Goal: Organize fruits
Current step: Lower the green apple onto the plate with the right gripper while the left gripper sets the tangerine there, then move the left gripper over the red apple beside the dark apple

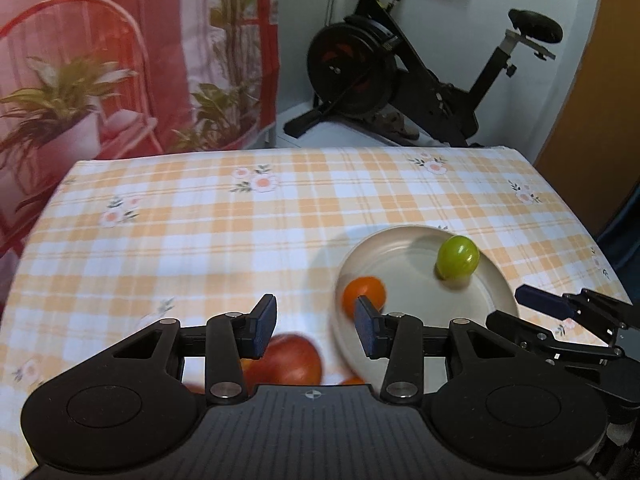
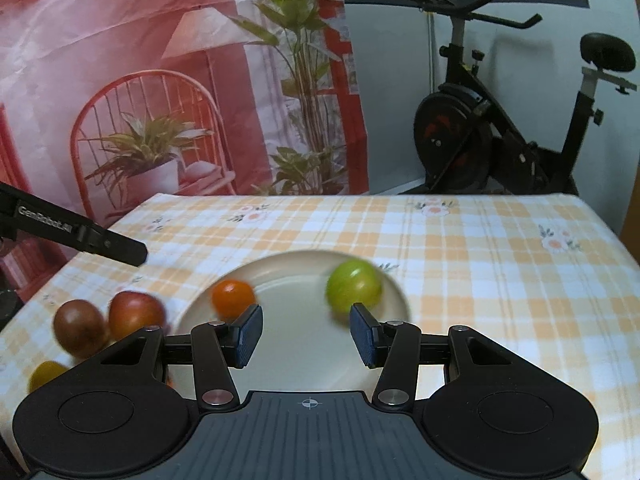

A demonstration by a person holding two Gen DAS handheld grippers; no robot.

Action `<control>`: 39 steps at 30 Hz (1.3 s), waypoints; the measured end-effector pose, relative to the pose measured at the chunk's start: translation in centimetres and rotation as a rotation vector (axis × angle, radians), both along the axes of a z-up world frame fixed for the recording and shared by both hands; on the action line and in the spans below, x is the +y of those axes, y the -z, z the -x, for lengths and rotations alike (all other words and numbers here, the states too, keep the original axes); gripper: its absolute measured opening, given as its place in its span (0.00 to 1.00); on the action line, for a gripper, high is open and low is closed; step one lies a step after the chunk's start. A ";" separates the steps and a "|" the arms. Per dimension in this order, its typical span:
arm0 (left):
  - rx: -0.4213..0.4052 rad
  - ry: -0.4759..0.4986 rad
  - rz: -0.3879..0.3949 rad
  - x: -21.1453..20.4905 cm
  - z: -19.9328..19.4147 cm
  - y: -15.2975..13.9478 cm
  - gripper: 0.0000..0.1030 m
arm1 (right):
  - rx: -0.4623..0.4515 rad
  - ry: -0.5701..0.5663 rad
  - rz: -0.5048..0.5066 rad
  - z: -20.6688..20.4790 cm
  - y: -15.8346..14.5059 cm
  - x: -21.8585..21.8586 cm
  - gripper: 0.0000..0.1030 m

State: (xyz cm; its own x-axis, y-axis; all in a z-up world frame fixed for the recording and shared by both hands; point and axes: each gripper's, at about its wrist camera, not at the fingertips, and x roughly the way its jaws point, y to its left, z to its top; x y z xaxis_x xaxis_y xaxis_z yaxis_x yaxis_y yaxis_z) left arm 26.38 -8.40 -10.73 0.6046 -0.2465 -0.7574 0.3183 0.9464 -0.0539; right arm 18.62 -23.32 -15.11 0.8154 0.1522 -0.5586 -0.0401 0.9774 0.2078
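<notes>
On the plaid tablecloth (image 2: pixel 480 248) before an exercise bike (image 2: pixel 500 128), both tools (image 1: pixel 316 330) (image 2: pixel 306 334) spread, empty.

The left gripper (image 1: pixel 316 330) hangs over an orange-and-white checked tablecloth with small flower prints (image 1: pixel 224 232), its blue-padded jaws apart with nothing between them. A round cream plate (image 1: pixel 496 276) lies to the right, holding a small orange fruit (image 1: pixel 364 290) near its left rim and a green round fruit (image 1: pixel 457 257) towards its far side. A red apple (image 1: pixel 294 362) sits on the cloth just left of the plate, partly hidden by the gripper, and the right gripper (image 1: pixel 560 312) reaches in at the right edge.
</notes>
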 end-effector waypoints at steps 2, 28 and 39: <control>-0.010 -0.011 -0.002 1.1 0.9 -0.2 0.44 | 0.005 -0.010 -0.006 0.6 0.0 0.8 0.44; 0.049 -0.096 0.034 9.8 7.2 2.8 0.44 | 0.077 -0.168 0.020 2.9 -0.6 8.5 0.44; 0.045 -0.099 0.061 10.8 7.8 3.0 0.44 | 0.081 -0.200 0.046 3.4 -1.3 10.1 0.44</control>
State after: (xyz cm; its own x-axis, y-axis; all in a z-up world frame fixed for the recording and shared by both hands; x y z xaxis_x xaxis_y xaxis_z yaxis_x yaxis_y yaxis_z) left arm 18.55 2.39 -13.70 0.5938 -0.2334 -0.7700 0.2195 0.9677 -0.1241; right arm 15.24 -13.20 -13.85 0.7238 0.2795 -0.6308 -0.2193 0.9601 0.1736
